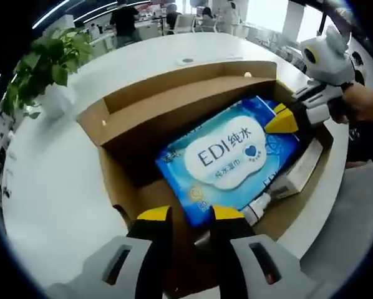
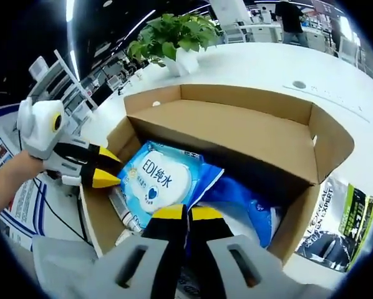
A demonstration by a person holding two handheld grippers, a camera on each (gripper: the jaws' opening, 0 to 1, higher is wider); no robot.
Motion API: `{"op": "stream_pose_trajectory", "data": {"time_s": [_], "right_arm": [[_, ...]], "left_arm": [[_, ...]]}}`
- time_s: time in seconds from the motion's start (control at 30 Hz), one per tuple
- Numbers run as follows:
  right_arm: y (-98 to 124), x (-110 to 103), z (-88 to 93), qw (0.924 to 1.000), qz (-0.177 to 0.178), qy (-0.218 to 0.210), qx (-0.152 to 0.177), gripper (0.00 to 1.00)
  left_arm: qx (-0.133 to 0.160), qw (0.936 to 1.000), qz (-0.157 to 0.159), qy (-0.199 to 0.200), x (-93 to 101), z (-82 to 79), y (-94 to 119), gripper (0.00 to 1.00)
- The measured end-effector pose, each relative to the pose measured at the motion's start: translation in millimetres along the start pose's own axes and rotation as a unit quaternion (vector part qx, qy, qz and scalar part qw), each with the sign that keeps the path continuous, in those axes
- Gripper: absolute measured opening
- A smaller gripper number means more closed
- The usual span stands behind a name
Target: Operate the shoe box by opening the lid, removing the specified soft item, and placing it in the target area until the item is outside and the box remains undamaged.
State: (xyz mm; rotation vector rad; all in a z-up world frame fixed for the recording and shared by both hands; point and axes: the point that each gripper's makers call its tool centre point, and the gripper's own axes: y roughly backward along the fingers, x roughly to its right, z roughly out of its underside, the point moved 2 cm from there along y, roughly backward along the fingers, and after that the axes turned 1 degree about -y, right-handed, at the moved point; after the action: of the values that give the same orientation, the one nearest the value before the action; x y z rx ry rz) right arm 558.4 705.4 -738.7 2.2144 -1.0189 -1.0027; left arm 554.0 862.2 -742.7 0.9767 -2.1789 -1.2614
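Yellow-tipped jaws of the left gripper (image 1: 191, 215) sit nearest the lens, apart w/ a clear gap, over the near wall of the shoe box (image 1: 111, 180). Lid is already up.

**Item location.** Wipes pack (image 1: 227, 156), blue film w/ a white oval label, lies tilted inside the box, label up, on top of other contents: a white tube (image 1: 259, 204) at its near right edge and a white carton (image 1: 300, 174) to the right. Right gripper view shows a second blue soft pack (image 2: 249, 202) under or beside it; cannot tell which.

**Right gripper** (image 2: 186, 215): jaws nearly together, thin slit only; nothing seen clamped. Its tips meet the pack's far right corner in the left gripper view; grip not confirmed.

**Handling (est.).**
- Soft, pliable; sags if held by one end.
- Moderate wt, moist contents.
- Film slippery; pinch a crimped end seam or corner, not the flat face.
- Lift clear of the cardboard walls to avoid tearing.

**Target area:** white table (image 1: 62, 187) around the box; potted plant (image 1: 46, 62) far left.
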Motion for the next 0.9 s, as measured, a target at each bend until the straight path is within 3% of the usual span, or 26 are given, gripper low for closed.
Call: {"op": "stream_pose_trajectory", "data": {"time_s": [0.27,0.47,0.7,0.9], "right_arm": [[-0.1,0.2,0.7,1.0,-0.002,-0.002,0.002,0.0],[-0.5,0.1,1.4,0.9999,-0.006,-0.007,0.006,0.0],[-0.3,-0.2,2.2,0.9999,-0.005,-0.008,0.01,0.0],[-0.3,-0.6,1.6,0.9998,-0.001,-0.012,0.013,0.0]], "left_arm": [[-0.008,0.9998,0.014,0.008,2.1,-4.7,-10.5,0.19],[-0.023,0.9995,0.018,0.012,5.3,0.5,-20.3,0.19],[-0.013,0.9996,0.026,0.005,7.6,1.5,-25.4,0.17],[-0.001,1.0,0.007,0.006,0.7,-0.2,-27.1,0.01]]}}
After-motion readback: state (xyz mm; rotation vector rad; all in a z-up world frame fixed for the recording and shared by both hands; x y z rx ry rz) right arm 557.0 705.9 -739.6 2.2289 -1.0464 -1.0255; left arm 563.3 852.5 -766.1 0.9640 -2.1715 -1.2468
